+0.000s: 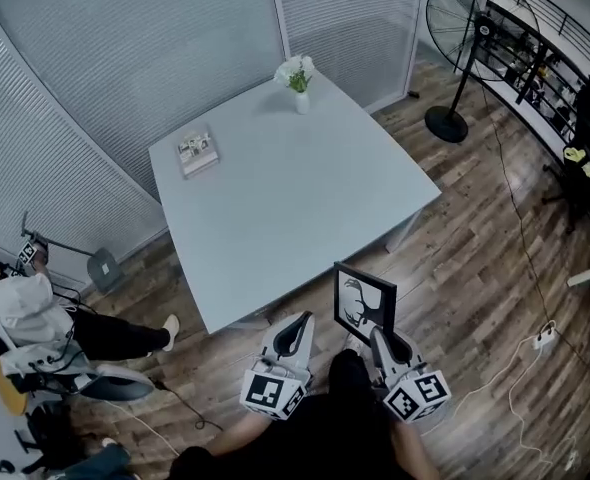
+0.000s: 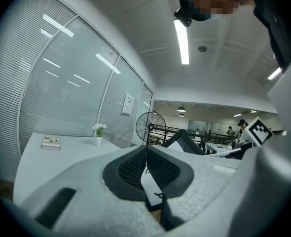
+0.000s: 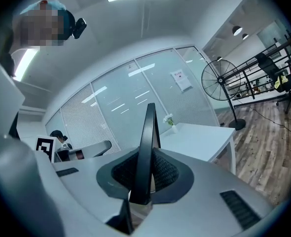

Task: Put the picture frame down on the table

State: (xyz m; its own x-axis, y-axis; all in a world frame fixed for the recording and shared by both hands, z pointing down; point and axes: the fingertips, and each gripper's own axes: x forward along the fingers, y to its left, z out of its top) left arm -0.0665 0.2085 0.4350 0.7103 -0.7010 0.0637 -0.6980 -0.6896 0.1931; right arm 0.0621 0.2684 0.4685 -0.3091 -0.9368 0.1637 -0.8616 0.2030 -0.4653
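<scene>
head view shows animal silhouette on picture frame [image 1: 365, 304]; right hand-held gripper [image 3: 142, 174] clamps its edge, left hand-held gripper [image 2: 146, 167] clenched empty.

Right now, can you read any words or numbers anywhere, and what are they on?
No text can be read.
Paper sign on the glass wall: too small to read.
Book on the table: cover print too small.
Picture frame in the right tongs: a picture, no words.
Cube markers: black-and-white patterns, no letters.
</scene>
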